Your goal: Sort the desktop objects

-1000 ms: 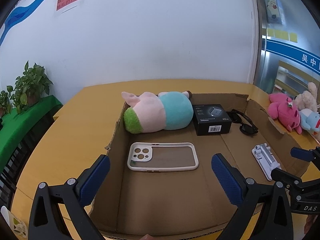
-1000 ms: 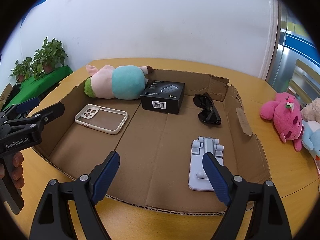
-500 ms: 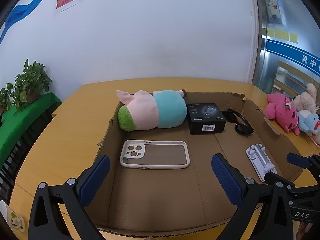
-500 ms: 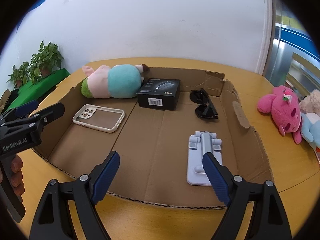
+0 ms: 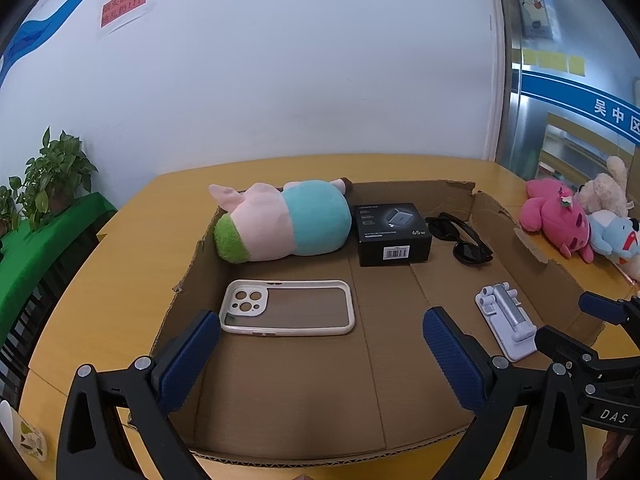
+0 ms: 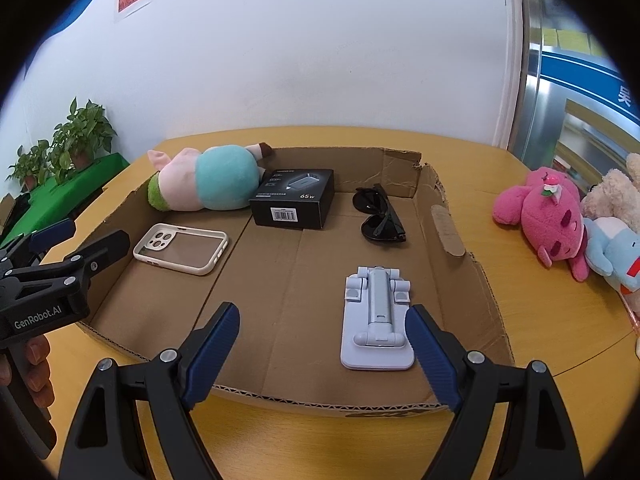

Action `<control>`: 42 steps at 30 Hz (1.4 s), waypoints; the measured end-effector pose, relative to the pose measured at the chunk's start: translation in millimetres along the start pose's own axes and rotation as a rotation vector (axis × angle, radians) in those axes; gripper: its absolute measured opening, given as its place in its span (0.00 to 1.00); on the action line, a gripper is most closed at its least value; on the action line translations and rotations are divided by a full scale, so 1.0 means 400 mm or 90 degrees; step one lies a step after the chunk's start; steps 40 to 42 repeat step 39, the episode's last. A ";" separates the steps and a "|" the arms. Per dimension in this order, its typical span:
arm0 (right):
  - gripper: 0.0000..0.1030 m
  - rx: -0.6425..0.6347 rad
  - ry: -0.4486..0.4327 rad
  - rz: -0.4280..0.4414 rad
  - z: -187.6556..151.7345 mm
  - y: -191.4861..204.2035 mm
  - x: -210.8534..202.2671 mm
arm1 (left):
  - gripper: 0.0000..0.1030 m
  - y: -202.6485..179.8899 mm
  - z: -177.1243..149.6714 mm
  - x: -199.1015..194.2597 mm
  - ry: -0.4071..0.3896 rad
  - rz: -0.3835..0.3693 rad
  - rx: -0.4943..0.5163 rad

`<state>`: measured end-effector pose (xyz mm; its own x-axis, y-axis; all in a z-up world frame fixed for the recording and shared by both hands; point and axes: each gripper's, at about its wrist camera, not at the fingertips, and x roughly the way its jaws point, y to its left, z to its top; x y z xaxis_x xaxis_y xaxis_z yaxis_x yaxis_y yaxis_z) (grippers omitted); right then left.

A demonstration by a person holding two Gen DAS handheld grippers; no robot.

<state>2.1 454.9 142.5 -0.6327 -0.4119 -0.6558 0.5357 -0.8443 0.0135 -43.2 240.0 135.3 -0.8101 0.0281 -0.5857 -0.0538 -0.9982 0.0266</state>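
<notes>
A shallow cardboard tray (image 5: 304, 416) (image 6: 460, 240) lies on the yellow table. In it are a pink and teal plush pig (image 5: 288, 222) (image 6: 204, 182), a black charger box (image 5: 392, 232) (image 6: 294, 198), black sunglasses (image 5: 460, 236) (image 6: 380, 216), a white phone case (image 5: 288, 306) (image 6: 182, 248) and a pale folding phone stand (image 5: 506, 320) (image 6: 378, 320). My left gripper (image 5: 320, 348) hovers open over the tray's near edge, just short of the phone case. My right gripper (image 6: 322, 344) is open too, with the phone stand close by its right finger. Nothing is held.
A pink plush (image 5: 558, 216) (image 6: 540, 208), a beige one and a light blue one (image 6: 612, 248) lie on the table right of the tray. Potted plants (image 5: 52, 180) on a green surface stand far left. A white wall runs behind the table.
Both grippers have drawn back toward the tray's near edge; the objects sit a little farther off in each view. Nothing was picked up, and both stayed open.
</notes>
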 end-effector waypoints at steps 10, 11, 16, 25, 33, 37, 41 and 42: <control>0.83 0.001 0.004 0.002 -0.005 -0.010 0.004 | 1.00 -0.002 0.001 0.005 0.003 0.001 0.001; 0.83 0.000 0.005 0.002 -0.004 -0.011 0.006 | 1.00 -0.001 0.001 0.005 0.003 0.001 0.000; 0.83 -0.002 0.006 0.000 -0.005 -0.004 0.005 | 1.00 0.005 0.000 0.005 0.002 -0.002 -0.006; 0.83 -0.004 0.009 0.000 -0.006 0.000 0.010 | 1.00 0.019 -0.006 0.010 0.008 0.001 -0.013; 0.83 -0.002 0.014 0.001 -0.012 -0.001 0.012 | 1.00 0.017 -0.006 0.010 0.006 -0.001 -0.009; 0.83 -0.002 0.018 0.003 -0.015 -0.006 0.014 | 1.00 0.018 -0.009 0.007 -0.004 0.005 -0.015; 0.83 -0.002 0.018 0.003 -0.016 -0.010 0.012 | 1.00 0.016 -0.008 0.009 0.000 0.003 -0.014; 0.83 -0.002 0.018 0.003 -0.016 -0.010 0.012 | 1.00 0.016 -0.008 0.009 0.000 0.003 -0.014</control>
